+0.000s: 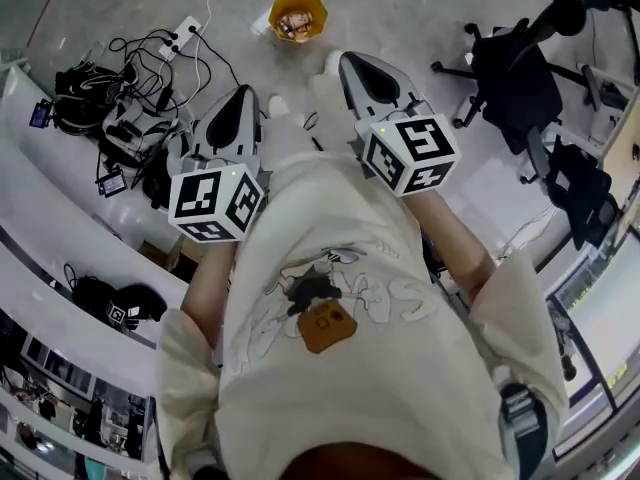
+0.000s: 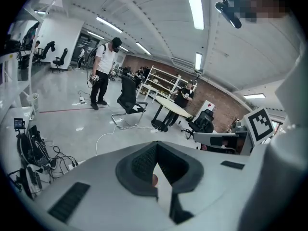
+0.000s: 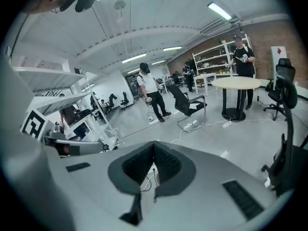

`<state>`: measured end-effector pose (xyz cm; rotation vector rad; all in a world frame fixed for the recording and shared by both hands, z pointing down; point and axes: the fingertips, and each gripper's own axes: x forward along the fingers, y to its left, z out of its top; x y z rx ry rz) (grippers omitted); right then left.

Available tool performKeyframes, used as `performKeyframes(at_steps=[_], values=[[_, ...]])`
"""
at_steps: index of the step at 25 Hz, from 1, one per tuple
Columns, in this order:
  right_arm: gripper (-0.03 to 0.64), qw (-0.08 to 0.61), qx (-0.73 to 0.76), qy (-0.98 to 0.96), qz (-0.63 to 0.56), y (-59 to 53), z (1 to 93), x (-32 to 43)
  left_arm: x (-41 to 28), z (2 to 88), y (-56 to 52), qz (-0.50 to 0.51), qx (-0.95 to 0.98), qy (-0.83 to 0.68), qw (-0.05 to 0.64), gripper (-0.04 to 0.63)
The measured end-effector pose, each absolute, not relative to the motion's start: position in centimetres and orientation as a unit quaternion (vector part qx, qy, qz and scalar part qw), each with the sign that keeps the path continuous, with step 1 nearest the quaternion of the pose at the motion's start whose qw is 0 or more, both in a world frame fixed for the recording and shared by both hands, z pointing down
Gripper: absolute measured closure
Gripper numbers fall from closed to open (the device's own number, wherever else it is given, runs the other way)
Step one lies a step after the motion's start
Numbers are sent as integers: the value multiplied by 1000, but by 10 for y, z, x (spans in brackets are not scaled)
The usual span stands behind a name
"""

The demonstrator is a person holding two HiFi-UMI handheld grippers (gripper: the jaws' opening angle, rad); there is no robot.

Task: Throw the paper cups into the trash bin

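A yellow trash bin point(image 1: 297, 16) stands on the floor far below, ahead of me, with small things inside that I cannot make out. I see no paper cup for certain. Two white shapes point(image 1: 277, 105) lie on the floor between the gripper tips; what they are is unclear. My left gripper point(image 1: 243, 90) point(image 2: 155, 144) is held high in front of my chest with its pads meeting at the tips and nothing held. My right gripper point(image 1: 352, 58) point(image 3: 154, 143) is level with it, shut and empty. Each gripper view shows the other gripper's marker cube point(image 2: 260, 124) point(image 3: 34, 124).
Cables and a power strip point(image 1: 150, 58) sprawl on the floor at the left beside white shelving point(image 1: 60, 228). Black office chairs point(image 1: 515, 73) stand at the right. Farther off are a round table point(image 3: 236, 83), a chair point(image 2: 127, 97) and people standing point(image 2: 103, 71).
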<state>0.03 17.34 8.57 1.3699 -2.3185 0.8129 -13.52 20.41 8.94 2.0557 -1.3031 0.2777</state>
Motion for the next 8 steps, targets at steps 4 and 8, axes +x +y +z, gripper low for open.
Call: performKeyframes(at_steps=[4, 8], values=[[611, 142, 485, -819, 273, 225, 67, -18, -141, 85, 259, 122, 809, -470, 331, 589], [611, 148, 487, -817, 270, 280, 46, -56, -162, 73, 308, 138, 824, -439, 331, 589]])
